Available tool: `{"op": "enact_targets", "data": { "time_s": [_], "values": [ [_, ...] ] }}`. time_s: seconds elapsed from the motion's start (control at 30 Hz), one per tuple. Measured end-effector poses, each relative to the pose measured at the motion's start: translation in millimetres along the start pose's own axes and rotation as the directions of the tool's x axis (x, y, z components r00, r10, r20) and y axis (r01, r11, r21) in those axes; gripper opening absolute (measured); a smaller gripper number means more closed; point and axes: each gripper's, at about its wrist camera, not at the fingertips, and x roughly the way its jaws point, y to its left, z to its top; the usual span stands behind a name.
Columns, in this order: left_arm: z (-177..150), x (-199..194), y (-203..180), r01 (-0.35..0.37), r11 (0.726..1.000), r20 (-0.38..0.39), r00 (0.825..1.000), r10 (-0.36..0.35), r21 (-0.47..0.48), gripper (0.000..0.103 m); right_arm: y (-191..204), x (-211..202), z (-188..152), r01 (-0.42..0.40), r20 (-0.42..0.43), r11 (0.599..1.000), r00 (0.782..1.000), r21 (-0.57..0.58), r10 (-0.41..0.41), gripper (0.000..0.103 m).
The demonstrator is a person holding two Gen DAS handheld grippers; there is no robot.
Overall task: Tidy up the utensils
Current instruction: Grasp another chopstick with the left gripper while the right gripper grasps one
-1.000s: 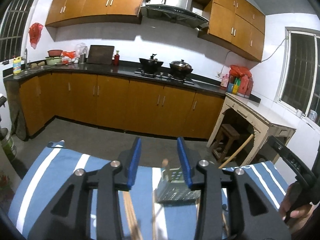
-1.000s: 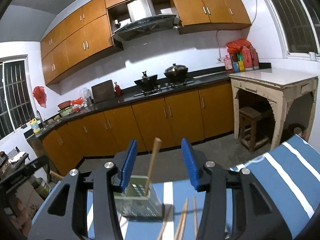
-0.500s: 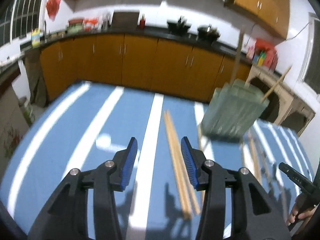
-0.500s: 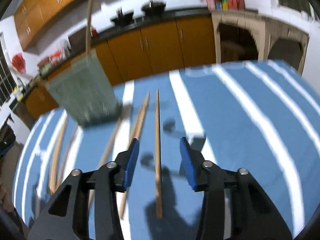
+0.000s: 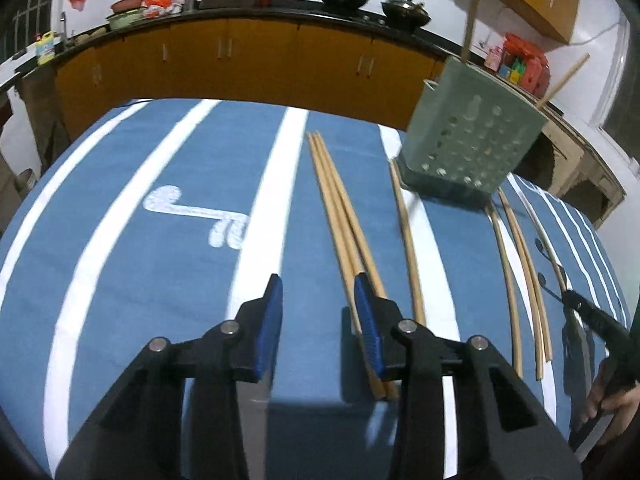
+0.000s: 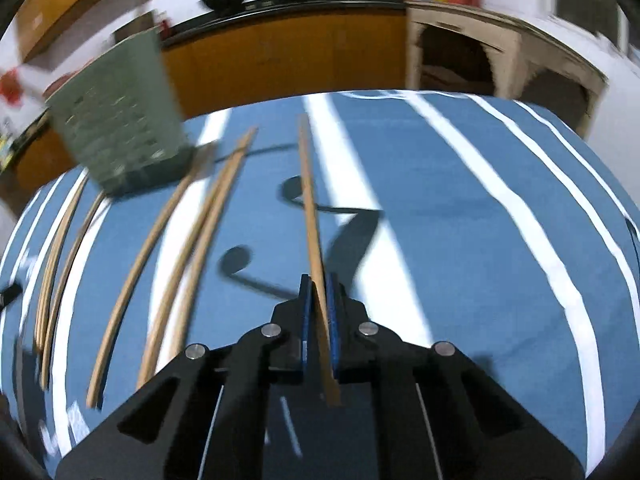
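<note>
Right gripper [image 6: 319, 280] jaws clamp one chopstick [image 6: 310, 208] near its end: light, stiff, slippery. Left gripper [image 5: 319, 290] jaws closing, empty.

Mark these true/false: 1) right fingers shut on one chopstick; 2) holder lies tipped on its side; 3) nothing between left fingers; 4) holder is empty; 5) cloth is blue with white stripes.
1) True: the right gripper clamps a single chopstick.
2) False: the green holder stands upright on the cloth.
3) True: the left gripper is closing on bare cloth; the chopstick pair lies outside its right finger.
4) False: sticks poke out of its top.
5) True.
</note>
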Motion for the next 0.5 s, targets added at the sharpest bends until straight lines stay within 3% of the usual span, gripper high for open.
{"op": "enact_targets", "data": {
  "time_s": [0.17,0.4,0.5],
  "values": [
    [-5,12,-14,0.005,0.999,-0.043,0.999,-0.003,0.042,0.021,-2,1,-1,-0.003,0.002,1.0,1.0,-0.006,0.003,0.007],
    [-8,19,-22,-0.002,0.998,-0.064,0.998,0.007,0.067,0.019,-3,-1,-2,-0.015,-0.002,1.0,1.0,0.006,0.015,0.008],
    [-6,23,-22,-0.027,0.997,-0.064,0.997,0.031,0.072,0.012,-1,-2,-3,-0.024,-0.004,1.0,1.0,0.002,0.024,0.008]
  ]
}}
